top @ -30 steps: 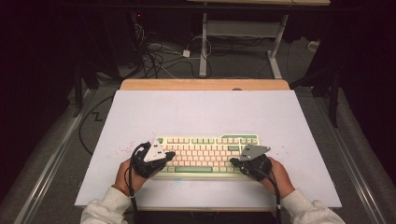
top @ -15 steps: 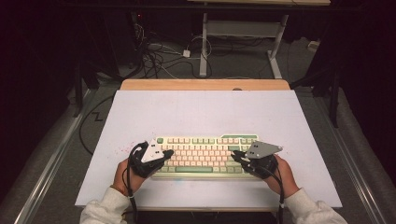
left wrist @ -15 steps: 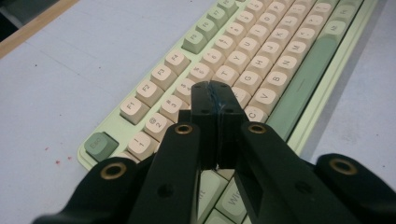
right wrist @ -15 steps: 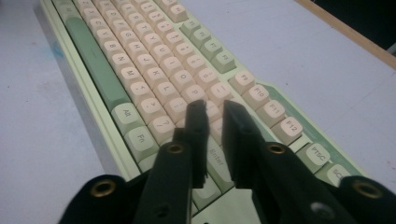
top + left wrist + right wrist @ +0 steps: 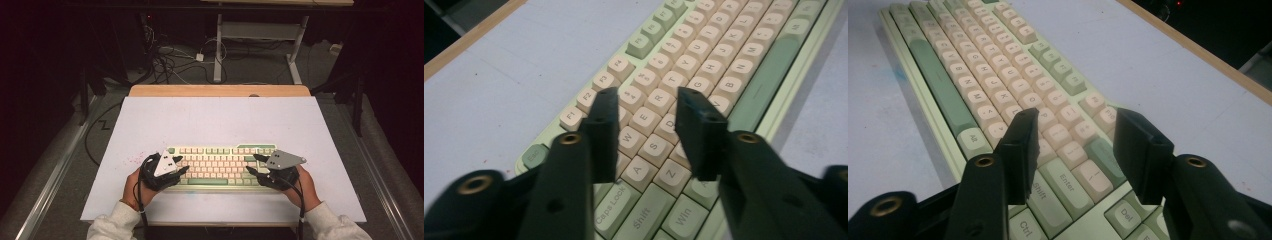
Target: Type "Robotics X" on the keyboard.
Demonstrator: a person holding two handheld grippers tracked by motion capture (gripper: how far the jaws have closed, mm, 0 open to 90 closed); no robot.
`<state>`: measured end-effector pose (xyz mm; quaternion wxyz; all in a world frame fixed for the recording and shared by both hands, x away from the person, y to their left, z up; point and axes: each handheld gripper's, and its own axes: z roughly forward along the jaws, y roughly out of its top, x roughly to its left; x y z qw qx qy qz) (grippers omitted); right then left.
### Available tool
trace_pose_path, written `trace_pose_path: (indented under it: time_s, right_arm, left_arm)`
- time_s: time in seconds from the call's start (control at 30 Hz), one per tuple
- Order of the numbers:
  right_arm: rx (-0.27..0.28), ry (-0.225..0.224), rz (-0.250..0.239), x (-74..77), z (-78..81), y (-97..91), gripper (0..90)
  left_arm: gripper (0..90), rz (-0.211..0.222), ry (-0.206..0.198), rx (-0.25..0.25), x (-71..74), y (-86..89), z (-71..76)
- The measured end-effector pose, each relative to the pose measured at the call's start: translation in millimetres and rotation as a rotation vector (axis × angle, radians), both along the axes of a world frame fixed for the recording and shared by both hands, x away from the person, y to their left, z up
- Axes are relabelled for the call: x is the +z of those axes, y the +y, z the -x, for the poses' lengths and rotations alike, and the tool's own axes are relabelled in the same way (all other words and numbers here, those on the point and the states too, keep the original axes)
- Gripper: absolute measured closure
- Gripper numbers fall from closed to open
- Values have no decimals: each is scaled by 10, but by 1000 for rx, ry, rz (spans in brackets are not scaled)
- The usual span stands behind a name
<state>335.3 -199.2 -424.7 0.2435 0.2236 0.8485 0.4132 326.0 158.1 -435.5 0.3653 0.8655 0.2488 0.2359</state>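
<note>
One keyboard (image 5: 220,166), cream and green, lay flat near the front edge of the white table (image 5: 220,120). You held two grippers low over its ends: left gripper (image 5: 178,166) and right gripper (image 5: 254,164), each with jaws just opened, parted above the keys, gripping nothing.
</note>
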Motion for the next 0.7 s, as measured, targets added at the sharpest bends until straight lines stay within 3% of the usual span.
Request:
trace_pose_path:
  time_s: [0.17, 0.23, 0.33, 0.53, 0.7]
  right_arm:
    - [-21, -17, -7, -15, -5, 15, 362]
    - [-26, -15, -14, -21, -9, 18, 337]
    - [-41, -20, -22, -24, -12, 18, 268]
    - [-69, -44, -40, -38, -9, 26, 166]
    - [-98, -48, -62, -43, -29, 11, 150]
  left_arm:
    - [441, -23, 0, -7, -29, -33, -3]
    - [316, -34, -29, 22, -38, -50, 4]
    - [323, -19, -27, 13, -40, -52, 7]
    - [145, -20, -28, 29, -85, -86, 3]
    - [145, -4, -29, 18, -96, -104, -4]
